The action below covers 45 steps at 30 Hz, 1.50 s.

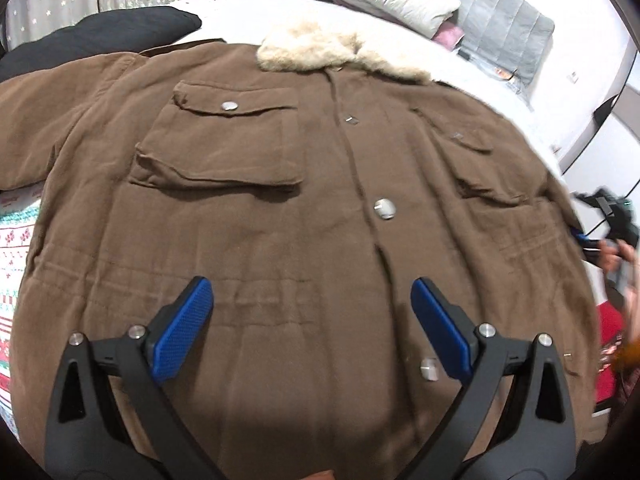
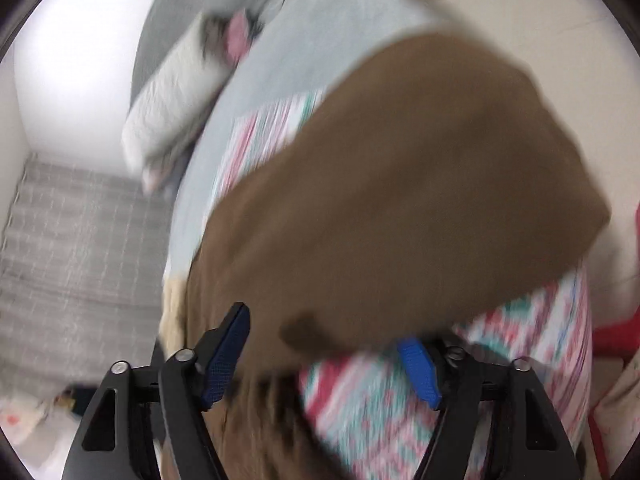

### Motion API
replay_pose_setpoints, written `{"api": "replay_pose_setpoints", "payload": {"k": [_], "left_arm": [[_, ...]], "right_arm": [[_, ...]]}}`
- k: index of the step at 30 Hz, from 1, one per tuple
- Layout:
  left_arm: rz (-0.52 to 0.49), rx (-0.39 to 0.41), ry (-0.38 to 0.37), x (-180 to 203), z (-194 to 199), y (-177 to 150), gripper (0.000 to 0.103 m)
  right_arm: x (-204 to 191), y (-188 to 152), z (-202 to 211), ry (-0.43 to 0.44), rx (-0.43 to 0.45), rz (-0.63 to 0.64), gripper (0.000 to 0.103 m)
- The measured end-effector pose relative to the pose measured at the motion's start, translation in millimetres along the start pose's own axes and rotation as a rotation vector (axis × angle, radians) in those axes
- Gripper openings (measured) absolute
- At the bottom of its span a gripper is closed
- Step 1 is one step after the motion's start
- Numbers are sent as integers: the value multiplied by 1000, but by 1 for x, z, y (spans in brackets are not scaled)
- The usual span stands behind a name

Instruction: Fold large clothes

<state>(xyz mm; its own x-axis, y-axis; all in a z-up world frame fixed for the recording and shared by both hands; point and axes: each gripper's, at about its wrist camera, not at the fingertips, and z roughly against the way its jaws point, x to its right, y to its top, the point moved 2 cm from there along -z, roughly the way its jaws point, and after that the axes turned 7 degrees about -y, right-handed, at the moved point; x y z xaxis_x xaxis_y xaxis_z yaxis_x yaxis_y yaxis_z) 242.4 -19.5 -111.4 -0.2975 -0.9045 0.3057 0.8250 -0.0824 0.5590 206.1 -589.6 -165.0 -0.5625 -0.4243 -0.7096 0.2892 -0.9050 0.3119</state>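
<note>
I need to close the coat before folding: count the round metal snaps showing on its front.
3: one on the upper chest pocket flap, one mid-placket, one lower by the left hand-held gripper's finger. Others may be hidden.

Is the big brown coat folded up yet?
Not yet. Done: the brown coat lies spread flat, front up, buttoned, on the bed. In hand: the right gripper is open around a sleeve; the left gripper hovers open over the hem. Left: every fold.
</note>
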Motion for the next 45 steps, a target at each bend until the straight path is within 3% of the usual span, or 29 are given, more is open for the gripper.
{"api": "replay_pose_setpoints", "payload": {"k": [1,2,4,7,8,9,11,12,14,16,19,23,27,33,38,39,40,41,43,45], "left_arm": [[3,4,-18,2,3,1,99],[2,7,-27,5,5,2,99],[-11,9,-49,12,11,2,99],[-58,-1,-102,27,11,-2,99],[-69,-25,-117,31,5,-6,99],[-81,-65,-129,36,-4,-11,99],[-114,-141,-111,42,-25,-25,99],[-164,-135,-69,47,-28,-29,99],[-236,-141,-23,57,-28,-32,99],[-253,-145,-34,60,-22,-30,99],[-227,-140,-54,55,-6,-25,99],[-197,-120,-27,36,25,-22,99],[-167,-106,62,0,63,-32,99],[-14,-93,160,-79,112,-56,99],[133,-117,154,-128,122,-82,99],[158,-133,137,-134,119,-88,99],[173,-146,117,-138,117,-93,99],[186,-158,98,-138,114,-97,99],[201,-168,75,-137,112,-103,99],[176,-162,76,-131,113,-106,99]], "right_arm": [[2,5,-4,-18,34,-23,30],[3,11,-7,-49,54,-43,11],[-1,18,-8,-95,70,-37,6],[-33,35,28,-74,229,121,5],[-37,40,34,-93,260,162,4],[-39,50,33,-182,287,227,5],[-33,56,19,-280,248,266,5],[-27,56,1,-335,183,287,5],[-24,47,-9,-346,144,322,11],[-24,37,2,-315,160,331,22],[-22,10,23,-224,75,388,43],[-22,-35,61,-188,-10,532,47],[-23,-91,95,-154,-107,673,54],[-15,-153,117,-118,-204,823,57],[-9,-190,99,-200,-229,932,57],[-8,-194,92,-224,-227,938,49],[-9,-194,89,-233,-226,938,21],[-10,-197,87,-236,-229,942,12],[-16,-203,93,-191,-238,921,8],[-25,-200,124,-77,-195,868,7]]}}
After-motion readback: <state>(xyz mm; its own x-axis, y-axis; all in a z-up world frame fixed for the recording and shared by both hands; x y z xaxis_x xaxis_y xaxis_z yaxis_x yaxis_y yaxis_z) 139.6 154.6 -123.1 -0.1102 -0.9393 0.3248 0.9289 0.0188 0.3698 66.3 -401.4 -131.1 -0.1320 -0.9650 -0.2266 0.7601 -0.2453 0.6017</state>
